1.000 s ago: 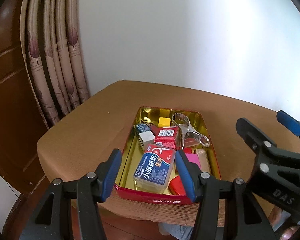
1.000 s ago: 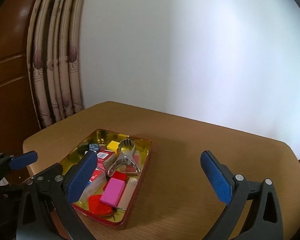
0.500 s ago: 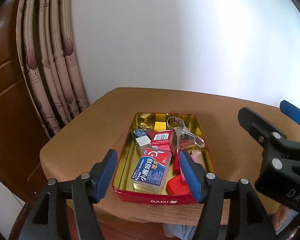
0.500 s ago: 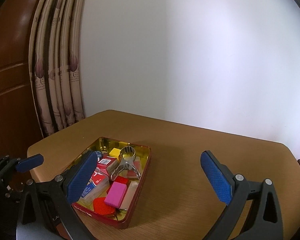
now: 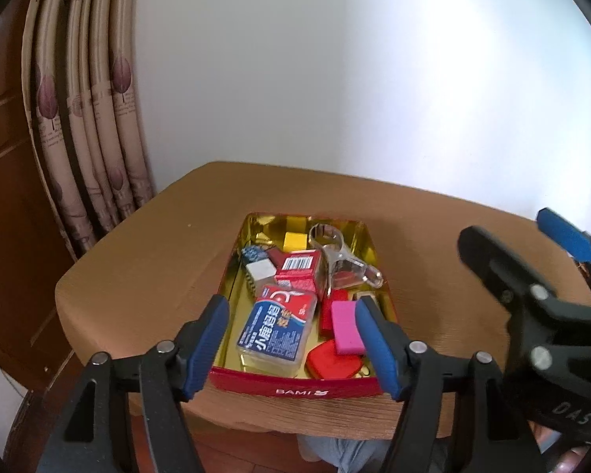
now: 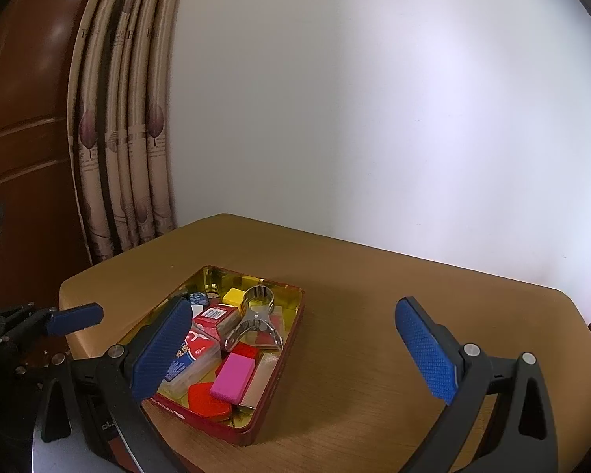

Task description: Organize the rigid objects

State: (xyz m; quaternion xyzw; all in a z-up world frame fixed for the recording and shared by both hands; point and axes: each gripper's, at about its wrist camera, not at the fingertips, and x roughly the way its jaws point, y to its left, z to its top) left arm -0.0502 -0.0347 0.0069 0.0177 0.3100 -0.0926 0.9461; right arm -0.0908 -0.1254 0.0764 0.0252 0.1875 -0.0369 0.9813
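Pink block shifted; red tin seemingly metal.

Brown wooden table, white wall, patterned curtain (leaf print), dark wooden door

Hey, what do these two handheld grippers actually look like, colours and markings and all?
Both match. The left gripper and right gripper have black plastic frames with triangular cut-outs, silver screw heads, and blue textured pads on the fingers. White "DAS" lettering marks the right gripper's body in the left wrist view. No cables visible.
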